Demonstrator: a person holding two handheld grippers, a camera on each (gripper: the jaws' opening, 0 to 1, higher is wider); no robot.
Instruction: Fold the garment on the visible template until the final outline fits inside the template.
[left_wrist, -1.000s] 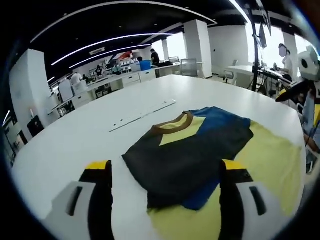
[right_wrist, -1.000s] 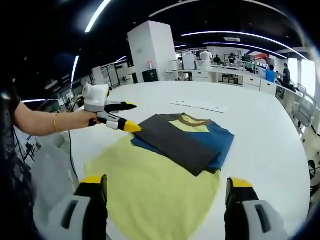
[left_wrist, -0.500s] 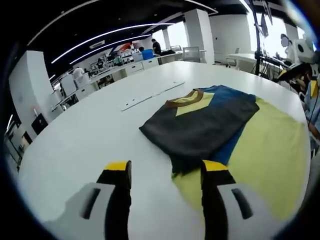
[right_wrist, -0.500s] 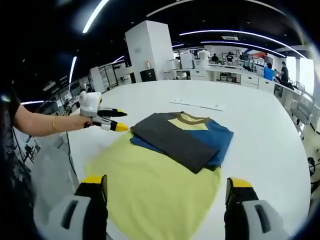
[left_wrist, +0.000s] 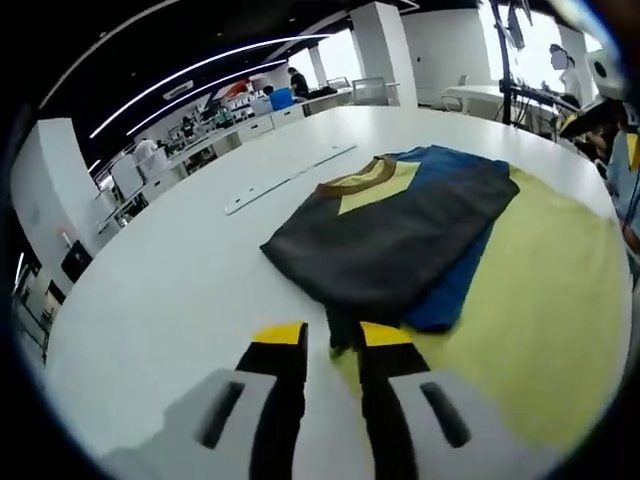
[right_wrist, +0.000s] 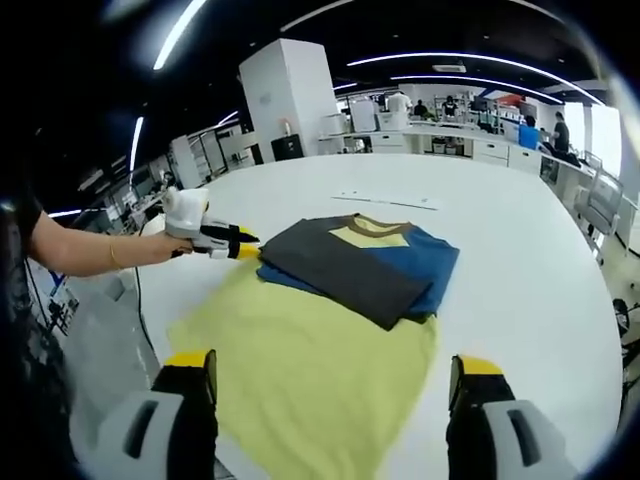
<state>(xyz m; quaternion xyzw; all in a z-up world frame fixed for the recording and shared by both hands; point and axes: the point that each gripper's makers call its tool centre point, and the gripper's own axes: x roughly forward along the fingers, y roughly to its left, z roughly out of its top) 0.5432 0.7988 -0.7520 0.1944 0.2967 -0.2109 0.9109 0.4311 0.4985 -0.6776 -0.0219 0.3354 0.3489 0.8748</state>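
A folded T-shirt (left_wrist: 400, 225), dark grey over blue with a yellow chest panel and brown collar, lies on a pale yellow template cloth (left_wrist: 540, 300) on the white table. My left gripper (left_wrist: 332, 335) has its jaws drawn close on the shirt's near dark corner, and dark fabric shows between the yellow tips. In the right gripper view the same left gripper (right_wrist: 243, 246), held by a person's hand, pinches the T-shirt (right_wrist: 350, 262) at its left corner. My right gripper (right_wrist: 332, 368) stands wide open above the near edge of the template cloth (right_wrist: 300, 370), holding nothing.
A thin white strip (left_wrist: 290, 180) lies on the table (left_wrist: 150, 290) beyond the shirt, and appears as the strip (right_wrist: 385, 199) in the right gripper view. The person's forearm (right_wrist: 80, 255) reaches in from the left. Desks, pillars and people stand far behind.
My left gripper has moved in on the shirt's near corner and its jaws have gone from wide apart to closed on the fabric. The right gripper has stayed open and barely moved.
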